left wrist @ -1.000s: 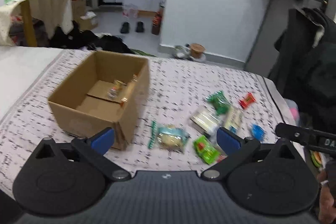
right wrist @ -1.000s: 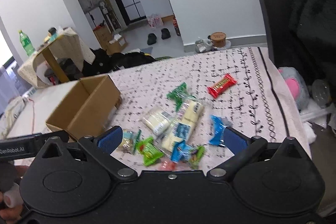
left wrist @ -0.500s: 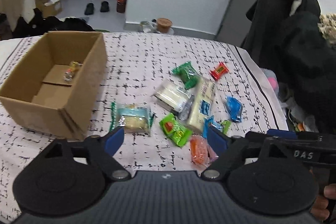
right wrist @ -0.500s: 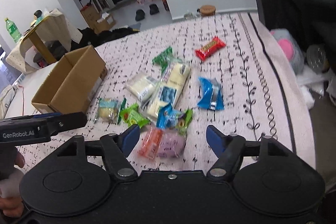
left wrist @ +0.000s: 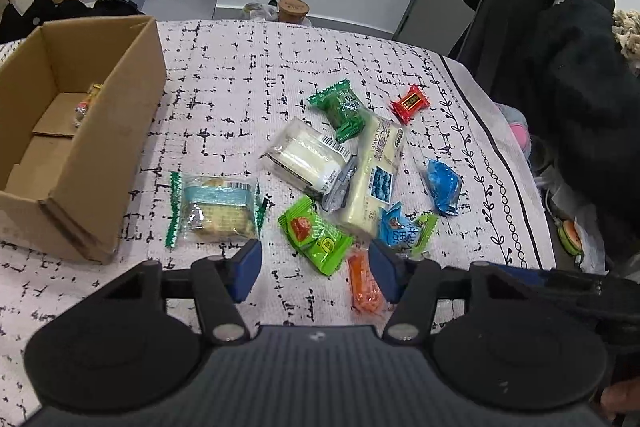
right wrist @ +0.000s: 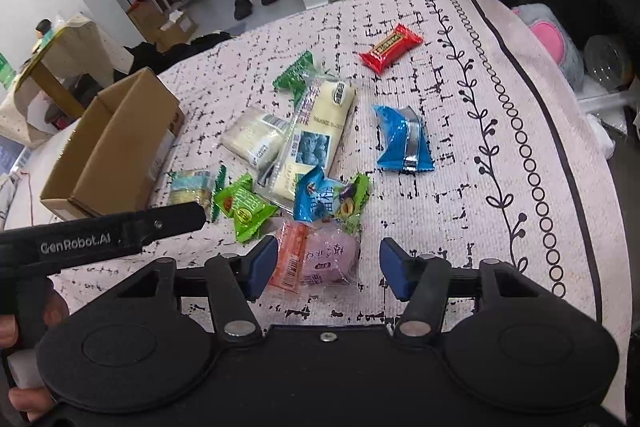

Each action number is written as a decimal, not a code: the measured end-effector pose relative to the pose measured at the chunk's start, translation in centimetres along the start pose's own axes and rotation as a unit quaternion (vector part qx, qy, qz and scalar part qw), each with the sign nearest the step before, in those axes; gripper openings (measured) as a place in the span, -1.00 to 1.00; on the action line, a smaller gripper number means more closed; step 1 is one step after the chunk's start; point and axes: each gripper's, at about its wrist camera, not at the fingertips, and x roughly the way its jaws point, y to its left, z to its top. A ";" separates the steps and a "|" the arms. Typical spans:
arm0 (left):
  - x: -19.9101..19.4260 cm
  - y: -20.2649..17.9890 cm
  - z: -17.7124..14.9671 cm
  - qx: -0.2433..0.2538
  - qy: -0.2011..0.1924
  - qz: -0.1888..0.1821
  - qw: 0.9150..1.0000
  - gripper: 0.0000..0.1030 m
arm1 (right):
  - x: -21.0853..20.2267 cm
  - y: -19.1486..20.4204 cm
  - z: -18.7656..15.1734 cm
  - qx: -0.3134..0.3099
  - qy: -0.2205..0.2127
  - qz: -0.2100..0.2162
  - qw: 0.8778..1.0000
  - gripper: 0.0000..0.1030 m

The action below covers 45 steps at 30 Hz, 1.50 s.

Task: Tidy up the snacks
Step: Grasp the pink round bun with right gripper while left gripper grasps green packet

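Note:
Several wrapped snacks lie on a patterned cloth. My left gripper (left wrist: 314, 265) is open above a light green packet (left wrist: 316, 233), with an orange packet (left wrist: 363, 287) by its right finger. My right gripper (right wrist: 324, 267) is open over a pink packet (right wrist: 330, 255) and the orange packet (right wrist: 290, 255). A cardboard box (left wrist: 72, 131) at the left holds one small snack (left wrist: 86, 103). A red bar (right wrist: 390, 47), a blue packet (right wrist: 404, 139), a long cream cake pack (right wrist: 316, 135) and a dark green packet (left wrist: 344, 107) lie farther out.
The cloth's bordered right edge (right wrist: 560, 155) drops off beside dark clothing (left wrist: 580, 87) and a pink plush (right wrist: 556, 43). The left gripper's body (right wrist: 100, 235) crosses the right wrist view. A biscuit pack (left wrist: 216, 211) lies beside the box. Floor and shoes lie beyond.
Both grippers have moved forward and down toward the snack pile. The right jaws have narrowed. The snacks and box have not moved.

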 end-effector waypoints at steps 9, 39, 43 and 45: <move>2.7 0.2 0.1 -0.014 0.019 -0.007 1.000 0.03 | 1.8 0.0 -0.2 0.009 0.018 -0.014 1.000 -0.10; 6.2 0.6 0.2 -0.031 0.038 0.012 0.999 -0.54 | 3.6 0.2 0.3 -0.004 0.035 -0.048 0.998 -0.41; 5.2 0.7 0.4 -0.028 0.027 0.009 0.999 -0.54 | 2.7 0.2 0.9 0.001 0.021 -0.047 0.999 -0.41; 4.4 0.6 0.5 -0.024 0.020 0.008 0.999 -0.54 | 2.2 0.3 1.3 0.006 0.014 -0.042 0.999 -0.41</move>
